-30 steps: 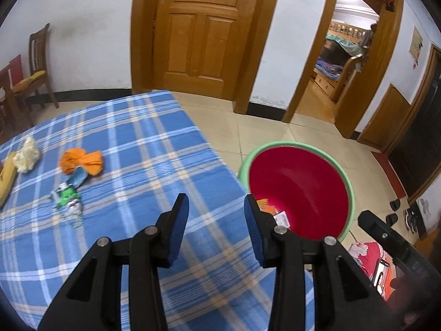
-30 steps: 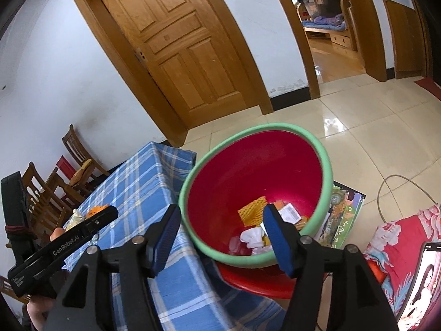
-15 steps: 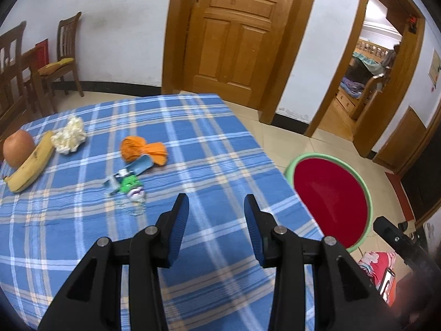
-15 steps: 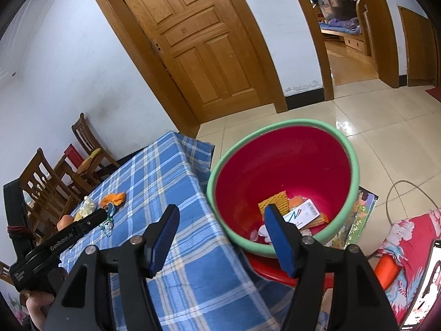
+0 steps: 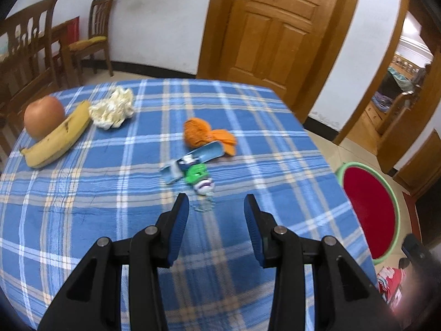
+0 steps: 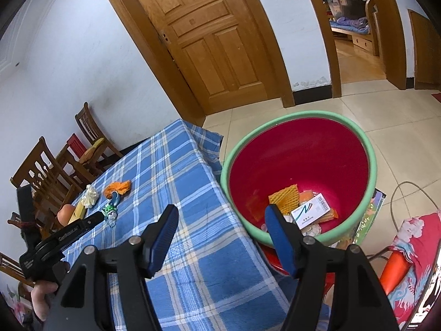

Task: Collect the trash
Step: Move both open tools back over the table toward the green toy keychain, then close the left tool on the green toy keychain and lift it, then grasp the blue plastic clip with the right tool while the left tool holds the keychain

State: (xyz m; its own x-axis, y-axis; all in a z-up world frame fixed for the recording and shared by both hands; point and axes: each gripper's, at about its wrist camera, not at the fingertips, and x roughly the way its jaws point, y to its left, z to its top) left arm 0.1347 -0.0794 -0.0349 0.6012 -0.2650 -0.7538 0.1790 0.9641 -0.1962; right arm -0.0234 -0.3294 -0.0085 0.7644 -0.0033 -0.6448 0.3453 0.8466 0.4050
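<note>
My left gripper (image 5: 216,215) is open and empty, low over the blue plaid table (image 5: 82,207). Just ahead of it lie a green and white wrapper (image 5: 199,178), a blue package (image 5: 193,160), an orange crumpled piece (image 5: 206,135) and a crumpled white paper (image 5: 113,109). My right gripper (image 6: 220,229) is open and empty, above the table's edge beside the red bin with a green rim (image 6: 300,171), which holds several pieces of trash (image 6: 303,207). The bin also shows in the left wrist view (image 5: 369,207).
An apple (image 5: 44,117) and a banana (image 5: 59,138) lie at the table's far left. Wooden chairs (image 5: 33,52) stand behind the table. A closed wooden door (image 5: 273,27) and an open doorway (image 5: 399,82) are beyond. A cable (image 6: 408,201) and magazines (image 6: 369,218) lie on the floor by the bin.
My left gripper has swung left from the bin to face the trash on the table and moved closer to it. My right gripper has drawn back slightly from the bin.
</note>
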